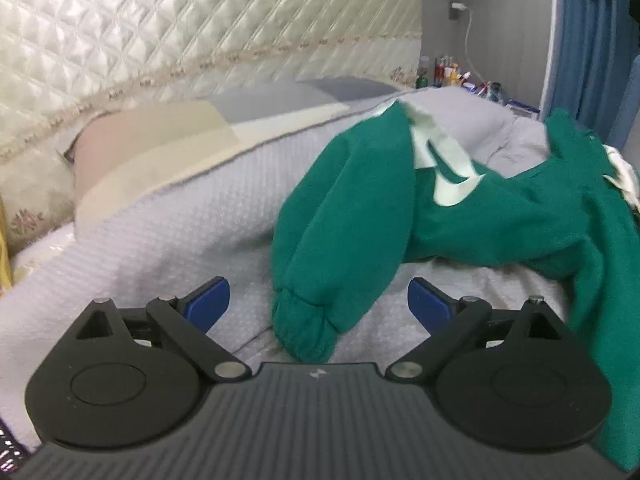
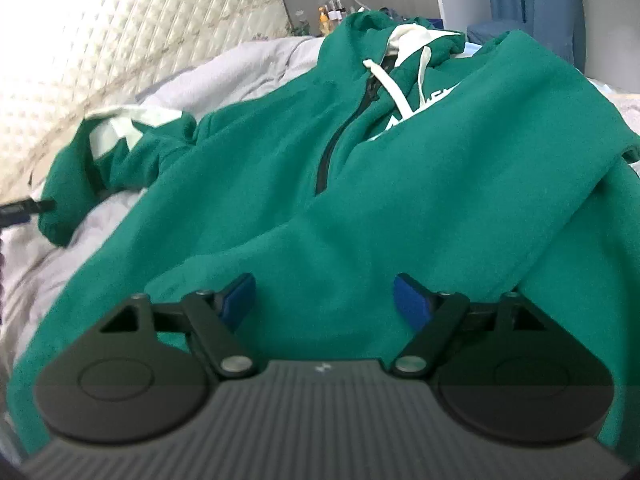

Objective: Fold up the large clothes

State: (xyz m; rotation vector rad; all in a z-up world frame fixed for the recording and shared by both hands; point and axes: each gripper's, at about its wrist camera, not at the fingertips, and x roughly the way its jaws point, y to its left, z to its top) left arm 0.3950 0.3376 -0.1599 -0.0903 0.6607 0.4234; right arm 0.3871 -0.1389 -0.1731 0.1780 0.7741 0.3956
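A green zip hoodie (image 2: 304,168) with white drawstrings lies spread on a grey bed cover (image 1: 168,224). In the left wrist view its left sleeve (image 1: 340,216) with pale stripes is bunched, and the cuff (image 1: 304,332) lies between my open fingers. My left gripper (image 1: 320,304) is open around the cuff, not closed on it. My right gripper (image 2: 324,300) is open just above the hoodie's lower front. The right sleeve (image 2: 560,136) lies folded across the body. The left gripper's tip (image 2: 24,208) shows at the far left edge in the right wrist view.
A quilted cream headboard (image 1: 140,32) rises behind the bed. A beige and grey pillow (image 1: 168,136) lies at the head. Small bottles (image 1: 448,72) stand on a side table beyond the bed. A blue curtain (image 1: 588,48) hangs at the right.
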